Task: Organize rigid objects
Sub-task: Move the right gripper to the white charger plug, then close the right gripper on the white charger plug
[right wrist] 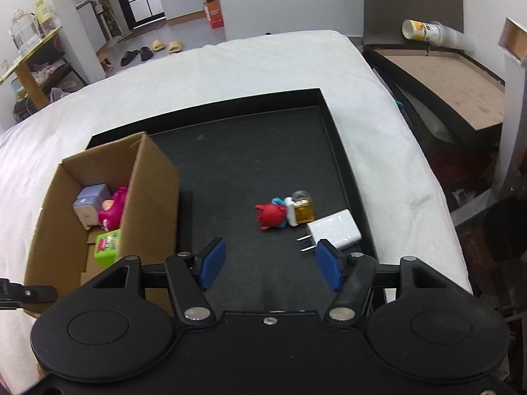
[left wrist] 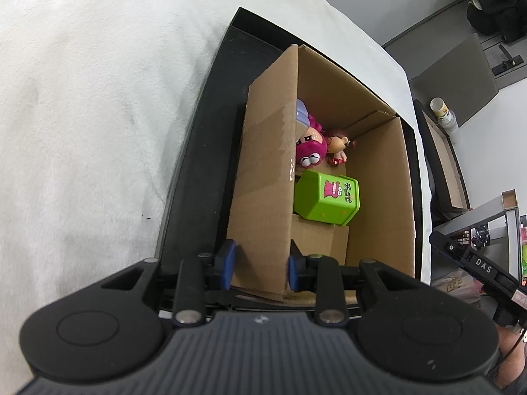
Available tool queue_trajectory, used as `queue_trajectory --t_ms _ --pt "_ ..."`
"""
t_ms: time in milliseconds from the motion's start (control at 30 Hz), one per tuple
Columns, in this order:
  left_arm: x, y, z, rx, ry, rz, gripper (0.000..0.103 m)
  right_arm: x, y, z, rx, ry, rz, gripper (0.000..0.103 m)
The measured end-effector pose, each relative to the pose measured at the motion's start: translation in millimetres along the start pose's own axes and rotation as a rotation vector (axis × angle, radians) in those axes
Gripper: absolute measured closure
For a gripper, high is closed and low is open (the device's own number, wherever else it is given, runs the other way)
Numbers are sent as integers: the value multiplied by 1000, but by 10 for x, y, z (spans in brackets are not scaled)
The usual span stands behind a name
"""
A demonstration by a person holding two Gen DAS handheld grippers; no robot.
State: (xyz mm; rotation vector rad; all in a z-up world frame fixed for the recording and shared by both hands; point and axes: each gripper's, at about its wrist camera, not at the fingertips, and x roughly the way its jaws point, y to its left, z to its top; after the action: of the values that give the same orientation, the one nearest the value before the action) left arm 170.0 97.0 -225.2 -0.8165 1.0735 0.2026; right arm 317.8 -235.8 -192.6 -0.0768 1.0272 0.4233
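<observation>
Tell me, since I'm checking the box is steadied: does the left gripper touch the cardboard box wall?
Touching. The left wrist view shows the left gripper closed on the cardboard box wall.

left view close above box [left wrist: 378,171], right view higher over tray [right wrist: 332,125], both show box

You had readable text in two spots | white letters "DAS" on the black gripper bar [left wrist: 483,270] at the left wrist view's right edge | pink Japanese characters, too small to read surely, on the green box [left wrist: 324,200] inside the cardboard box [left wrist: 378,177] | right wrist view: nothing legible.
</observation>
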Motion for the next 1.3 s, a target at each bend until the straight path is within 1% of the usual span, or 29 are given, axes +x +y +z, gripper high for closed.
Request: queue_trajectory --t_ms 233,433,500,567,633,700,767,900,1067,1233,1300 --pt "26 -19 12 6 1 6 73 146 -156 -17 17 20 -23 42" --pt "21 -2 10 6 2 1 73 343 -248 52 48 35 -32 42" --pt "23 -5 12 3 4 2 73 410 -242 80 19 42 -37 42" --pt "26 -22 11 8 4 7 73 480 -265 110 -9 62 -8 41" --pt "24 -26 4 10 2 7 73 529 -286 133 -61 61 8 39" --pt "21 -22 9 6 3 6 73 567 -295 142 -115 63 8 34" --pt "29 -21 16 0 6 6 73 600 -307 149 -146 77 10 33" --pt "33 -27 19 2 7 9 73 639 -343 123 -194 102 50 30" --pt "46 -31 29 3 9 14 73 750 -323 104 -251 114 8 30" --pt "65 -36 28 2 10 18 72 839 -296 113 -284 129 7 29" --pt "76 -41 28 2 12 22 72 899 -285 105 -296 148 5 28"
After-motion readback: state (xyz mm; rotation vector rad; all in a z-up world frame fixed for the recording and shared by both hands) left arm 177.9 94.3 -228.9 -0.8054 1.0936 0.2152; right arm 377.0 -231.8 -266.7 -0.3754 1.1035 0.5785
